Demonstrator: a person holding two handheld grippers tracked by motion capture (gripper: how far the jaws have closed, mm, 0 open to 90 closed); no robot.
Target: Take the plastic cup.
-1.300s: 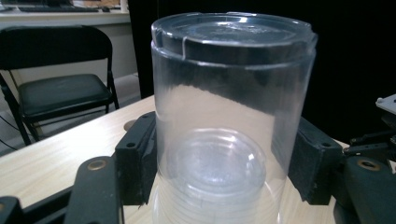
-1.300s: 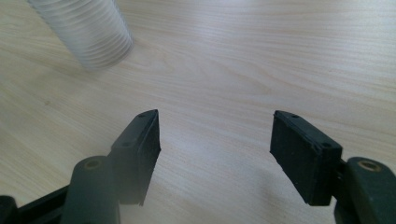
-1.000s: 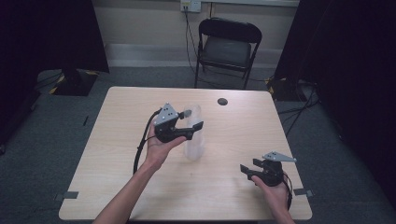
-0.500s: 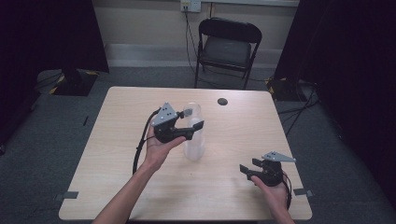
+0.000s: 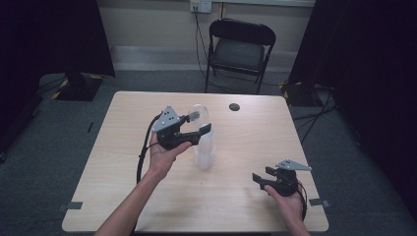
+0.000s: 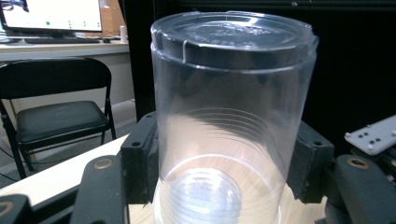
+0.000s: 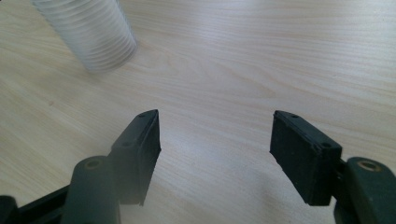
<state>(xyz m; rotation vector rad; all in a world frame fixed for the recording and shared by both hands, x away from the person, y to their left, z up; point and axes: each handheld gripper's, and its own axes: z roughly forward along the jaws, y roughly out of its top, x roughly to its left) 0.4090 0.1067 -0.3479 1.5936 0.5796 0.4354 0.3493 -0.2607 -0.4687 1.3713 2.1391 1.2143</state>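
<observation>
The left gripper (image 5: 195,127) has just been closing on the clear plastic cup stack (image 6: 229,126), pads pressing its upper wall. It looks light, thin and slippery, so a gentle squeeze there suits. The right gripper (image 7: 215,154) rests apart, empty.

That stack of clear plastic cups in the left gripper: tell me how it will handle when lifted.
The cup stack looks thin-walled and see-through, so it is probably light and may buckle if squeezed hard. The left gripper, whose jaws have just been closing, has both pads on its smooth sides, which could slip. Tall and narrow on the table, it would tip easily if nudged high up.
</observation>
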